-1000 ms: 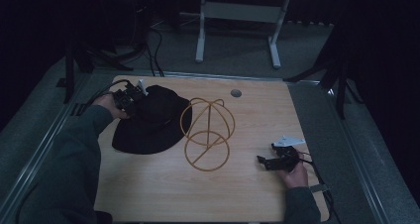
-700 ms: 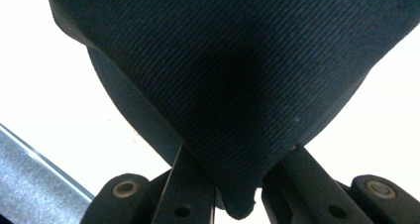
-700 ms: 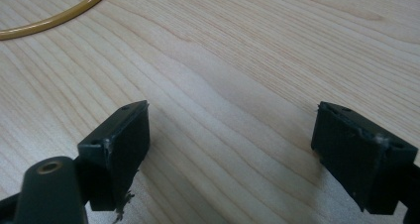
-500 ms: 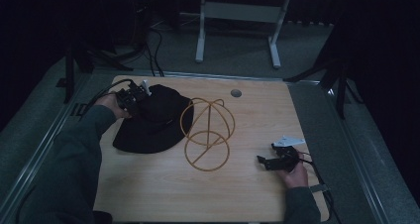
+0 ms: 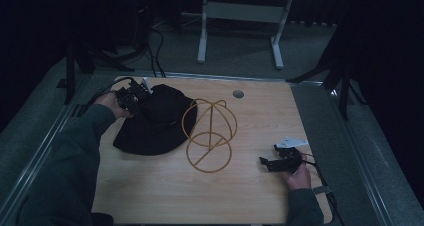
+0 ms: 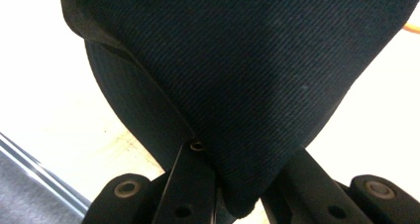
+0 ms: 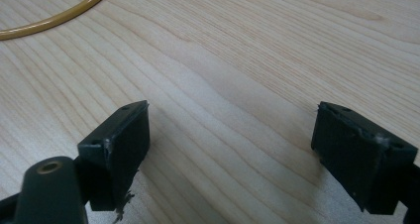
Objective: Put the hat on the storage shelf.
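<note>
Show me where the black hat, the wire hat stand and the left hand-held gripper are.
black hat (image 5: 150, 131): high view, on the brim lying on the table.
wire hat stand (image 5: 209, 158): high view, on its round base ring.
left hand-held gripper (image 5: 134, 99): high view, at its jaws, clamped on the hat's edge.

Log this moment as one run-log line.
left gripper: shut on black hat | right gripper: open, idle | wire hat stand: bare

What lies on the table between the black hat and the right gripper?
In the high view, the yellow wire hat stand stands between the black hat and the right gripper; beyond it is bare wooden table.
</note>
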A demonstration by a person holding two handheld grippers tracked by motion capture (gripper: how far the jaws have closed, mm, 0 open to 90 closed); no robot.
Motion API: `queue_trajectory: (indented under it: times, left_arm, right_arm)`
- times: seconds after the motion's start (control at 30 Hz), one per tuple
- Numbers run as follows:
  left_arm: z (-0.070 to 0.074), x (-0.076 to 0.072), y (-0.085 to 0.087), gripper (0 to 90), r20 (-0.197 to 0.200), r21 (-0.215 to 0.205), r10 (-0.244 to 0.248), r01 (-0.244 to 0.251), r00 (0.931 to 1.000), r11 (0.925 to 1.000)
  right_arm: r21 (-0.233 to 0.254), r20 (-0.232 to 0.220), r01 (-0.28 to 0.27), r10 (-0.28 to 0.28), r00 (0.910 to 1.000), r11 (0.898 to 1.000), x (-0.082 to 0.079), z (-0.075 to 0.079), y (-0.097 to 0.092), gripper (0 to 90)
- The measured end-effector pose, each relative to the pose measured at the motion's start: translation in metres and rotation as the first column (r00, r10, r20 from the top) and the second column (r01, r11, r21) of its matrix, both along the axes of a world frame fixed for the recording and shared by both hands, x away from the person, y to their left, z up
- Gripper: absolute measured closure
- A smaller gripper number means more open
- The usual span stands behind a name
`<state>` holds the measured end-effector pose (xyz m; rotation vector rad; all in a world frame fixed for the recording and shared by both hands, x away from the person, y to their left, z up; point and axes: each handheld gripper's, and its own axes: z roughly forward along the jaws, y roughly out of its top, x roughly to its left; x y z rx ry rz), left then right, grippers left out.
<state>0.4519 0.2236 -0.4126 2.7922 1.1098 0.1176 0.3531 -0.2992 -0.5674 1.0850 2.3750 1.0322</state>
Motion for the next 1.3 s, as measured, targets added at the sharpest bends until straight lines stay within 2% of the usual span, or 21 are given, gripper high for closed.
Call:
queue_trajectory:
  times: [0.73, 0.87, 1.03, 1.3]
  left_arm:
    - [0.023, -0.008, 0.003, 87.0, 0.025, -0.032, -0.016, 0.017, 0.9996, 0.9993]
    - [0.029, -0.01, 0.006, 87.0, 0.037, -0.06, -0.016, 0.018, 0.9992, 0.998]
    - [0.035, -0.014, 0.011, 87.0, 0.057, -0.073, -0.015, 0.02, 0.9983, 0.9971]
    - [0.047, -0.02, 0.023, 87.0, 0.091, -0.114, 0.011, 0.0, 0.9958, 0.9935]
  right_arm:
    - [0.0, 0.0, 0.0, 0.0, 1.0, 1.0, 0.0, 0.0, 0.0, 15.0]
    - [-0.001, 0.0, 0.0, 0.0, 1.0, 1.0, 0.0, 0.0, 0.0, 15.0]
    - [0.0, 0.0, 0.0, 0.0, 1.0, 1.0, 0.0, 0.0, 0.0, 15.0]
    - [0.0, 0.0, 0.0, 0.0, 1.0, 1.0, 0.0, 0.0, 0.0, 15.0]
